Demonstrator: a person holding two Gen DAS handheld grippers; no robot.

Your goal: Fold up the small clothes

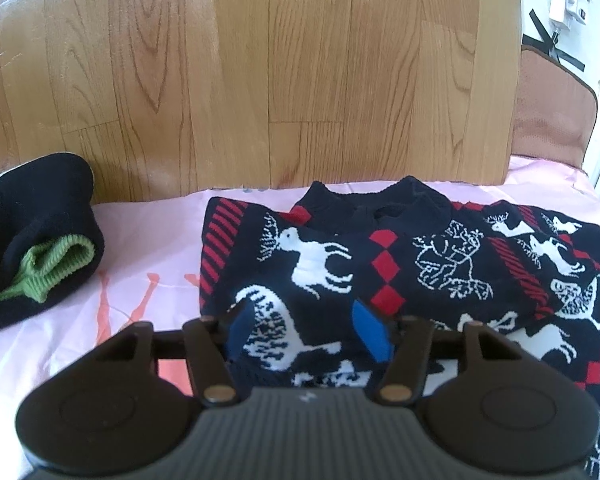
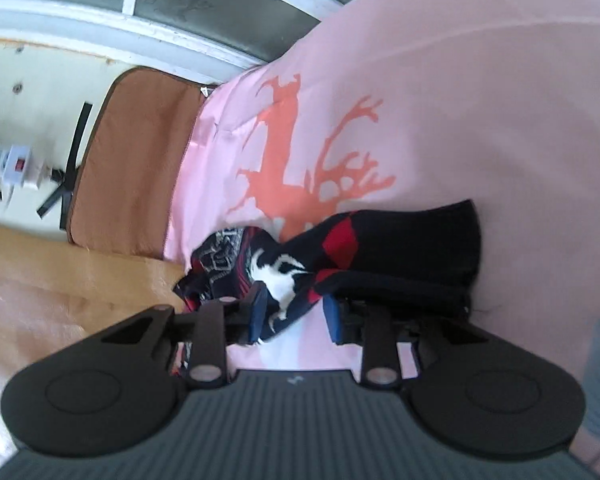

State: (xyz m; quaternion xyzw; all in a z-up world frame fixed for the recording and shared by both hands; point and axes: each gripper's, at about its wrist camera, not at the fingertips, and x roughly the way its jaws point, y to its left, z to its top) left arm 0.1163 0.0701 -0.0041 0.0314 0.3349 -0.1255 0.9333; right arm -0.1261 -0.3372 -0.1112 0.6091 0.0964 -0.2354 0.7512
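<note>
Sweater (image 1: 380, 272) half folded: left side tucked, right sleeve out. My left gripper (image 1: 312, 332) gapes wide above it. My right gripper (image 2: 296, 312) stands parted around the sleeve (grip uncertain); dark garment (image 1: 36, 248) looks done.

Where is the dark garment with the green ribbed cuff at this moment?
In the left wrist view, the dark garment with the green cuff lies at the left edge on the pink sheet, apart from the reindeer sweater, before the wooden headboard.
</note>
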